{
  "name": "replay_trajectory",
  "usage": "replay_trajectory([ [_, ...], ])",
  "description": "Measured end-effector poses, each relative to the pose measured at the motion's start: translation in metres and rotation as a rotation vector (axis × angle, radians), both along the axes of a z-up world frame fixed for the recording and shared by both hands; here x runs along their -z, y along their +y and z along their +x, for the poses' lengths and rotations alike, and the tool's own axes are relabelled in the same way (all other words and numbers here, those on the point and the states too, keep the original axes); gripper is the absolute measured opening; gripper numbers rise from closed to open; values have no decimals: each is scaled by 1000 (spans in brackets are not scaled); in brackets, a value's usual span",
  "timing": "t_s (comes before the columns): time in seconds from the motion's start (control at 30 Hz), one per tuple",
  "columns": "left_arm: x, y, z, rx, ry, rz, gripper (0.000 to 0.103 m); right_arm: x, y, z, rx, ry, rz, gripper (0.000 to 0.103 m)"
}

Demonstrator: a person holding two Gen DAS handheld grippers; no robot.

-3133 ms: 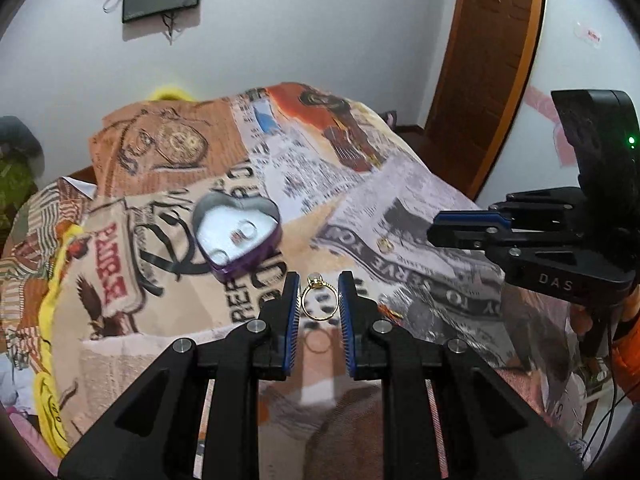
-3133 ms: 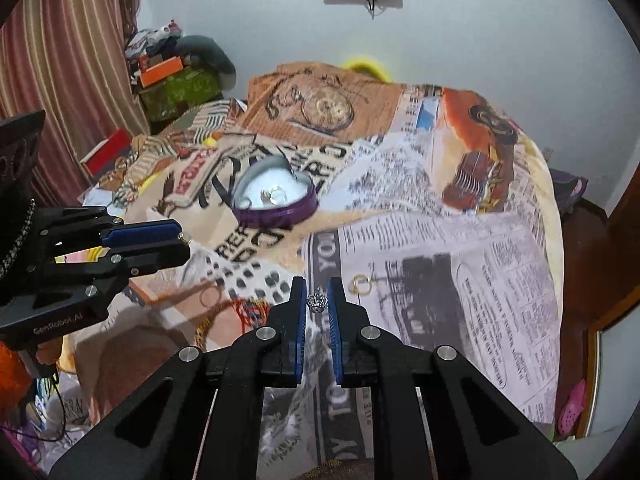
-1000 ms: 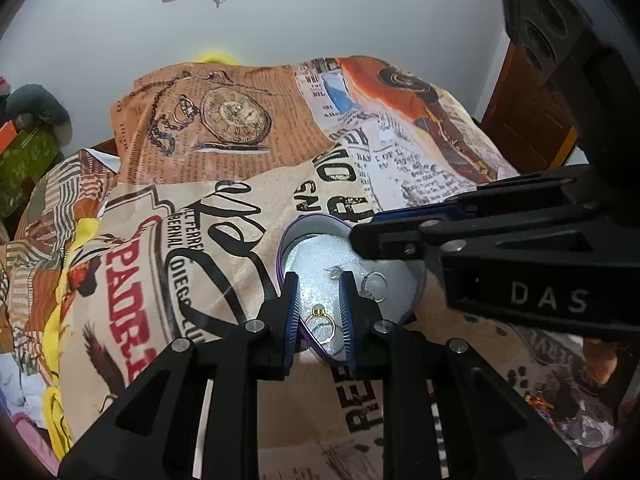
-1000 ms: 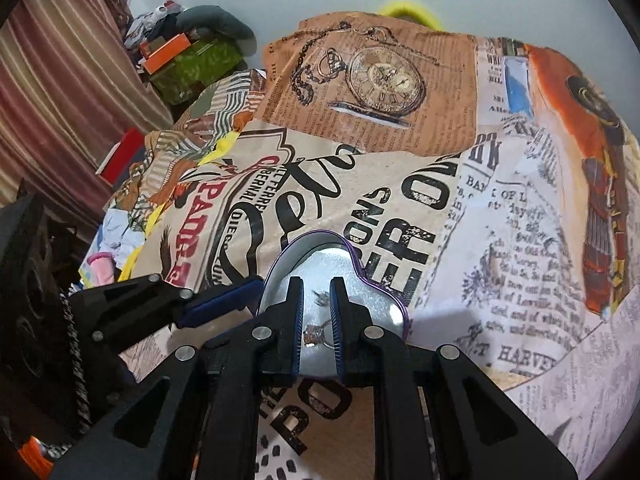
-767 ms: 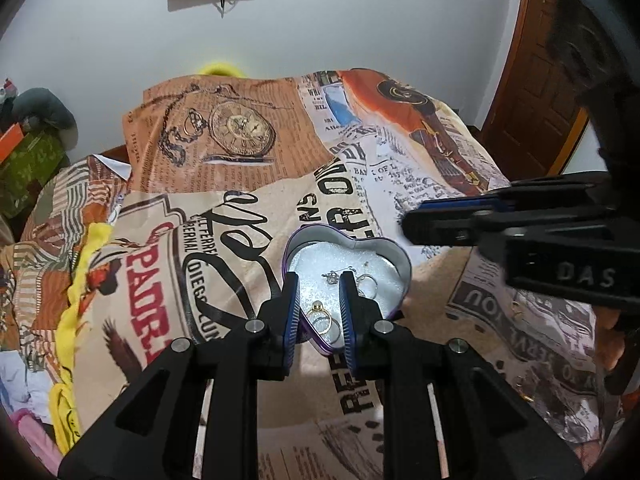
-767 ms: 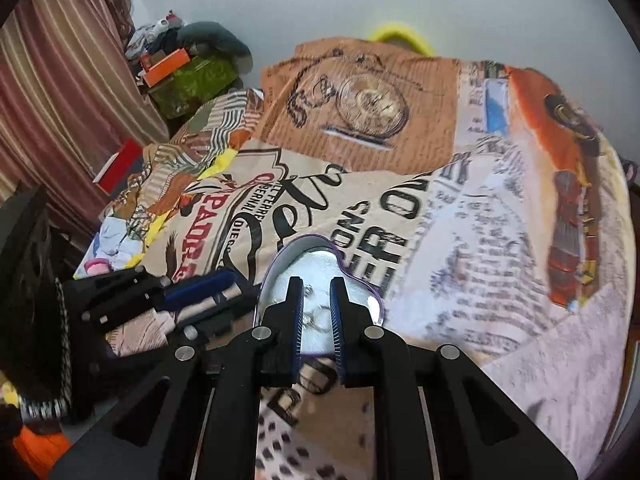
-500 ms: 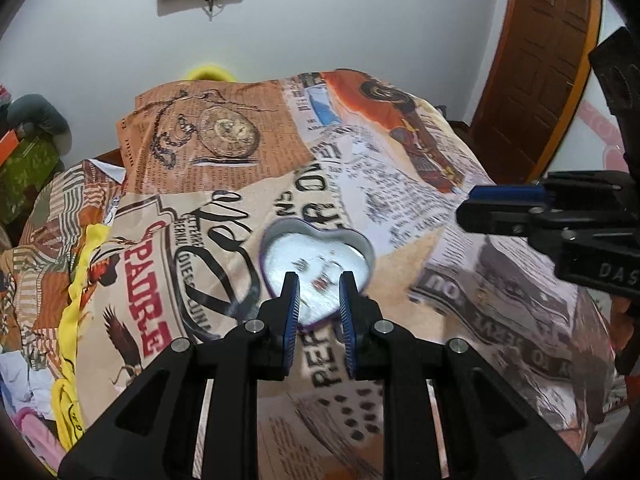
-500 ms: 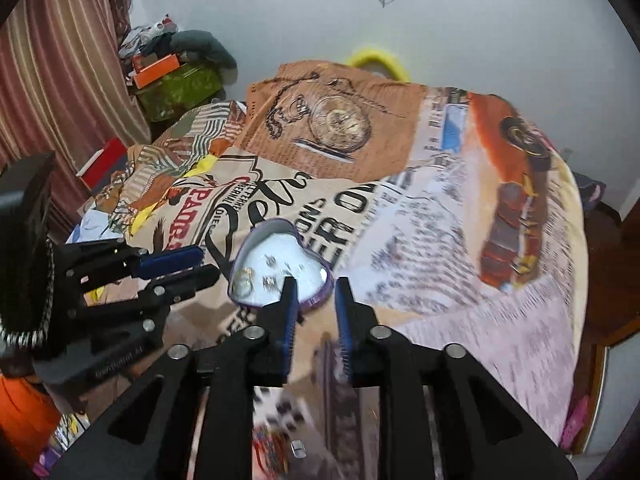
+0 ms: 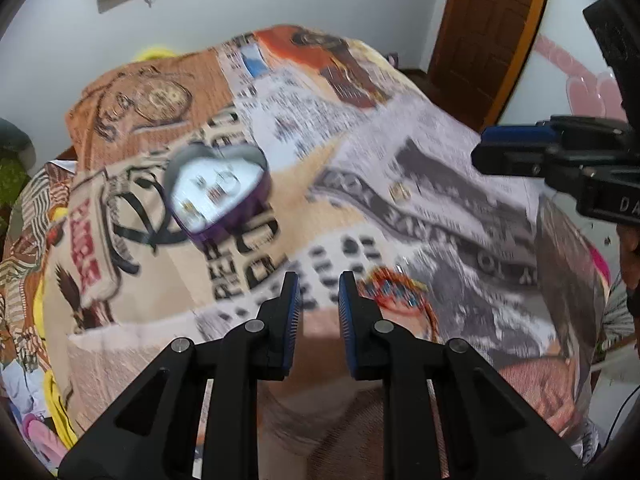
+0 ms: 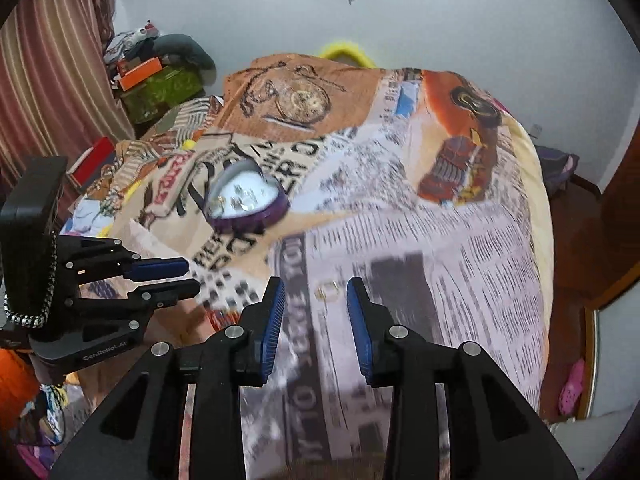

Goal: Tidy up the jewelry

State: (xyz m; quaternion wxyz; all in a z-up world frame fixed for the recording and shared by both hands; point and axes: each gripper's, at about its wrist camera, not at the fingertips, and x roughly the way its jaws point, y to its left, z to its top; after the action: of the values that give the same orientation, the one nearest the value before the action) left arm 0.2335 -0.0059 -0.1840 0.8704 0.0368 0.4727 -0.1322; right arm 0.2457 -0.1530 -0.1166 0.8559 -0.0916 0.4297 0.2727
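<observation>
Heart-shaped metal tin [image 10: 246, 202], purple-walled with a shiny floor, holds small rings toward the bed's [image 10: 460, 248] far left; a gold ring [image 10: 327, 290] lies on the printed fabric cover. Left gripper [image 9: 319, 294]: ribbed blue pads apart, empty. Right gripper [image 10: 315, 300]: just been opening, nothing held

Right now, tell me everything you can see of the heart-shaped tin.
The heart-shaped tin is lidless, with a purple outer wall and a shiny silver inside. It sits flat on the printed bedspread, away from both grippers. Several small jewelry pieces lie inside; blur hides their detail. Nothing else touches it.
</observation>
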Motion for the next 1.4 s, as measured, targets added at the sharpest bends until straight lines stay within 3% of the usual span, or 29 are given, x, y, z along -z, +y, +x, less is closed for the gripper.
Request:
replay_trajectory([
  [0.33, 22, -5, -14, -11, 26, -29, 18, 24, -19, -16, 6, 55, -2, 29],
  [0.37, 22, -6, -15, -7, 22, -26, 17, 26, -18, -19, 4, 52, -5, 29],
  [0.43, 22, -8, -16, 2, 18, -20, 1, 28, -17, -22, -3, 49, -6, 29],
  [0.53, 19, -10, -18, 1, 0, -4, 1, 31, -12, -25, -18, 46, -10, 29],
  [0.77, -6, 7, -23, -36, -72, -52, 1, 31, 5, -30, -88, 14, -40, 29],
  [0.9, -16, 17, -27, -61, -126, -17, 1, 38, 18, -27, -132, 23, -52, 29],
  [1.23, -6, 36, -29, -85, -138, -21, 1, 55, 48, -17, -190, 39, -104, 29],
  [1.4, -2, 39, -27, -91, -135, -47, 1, 58, 53, -15, -202, 49, -107, 19],
])
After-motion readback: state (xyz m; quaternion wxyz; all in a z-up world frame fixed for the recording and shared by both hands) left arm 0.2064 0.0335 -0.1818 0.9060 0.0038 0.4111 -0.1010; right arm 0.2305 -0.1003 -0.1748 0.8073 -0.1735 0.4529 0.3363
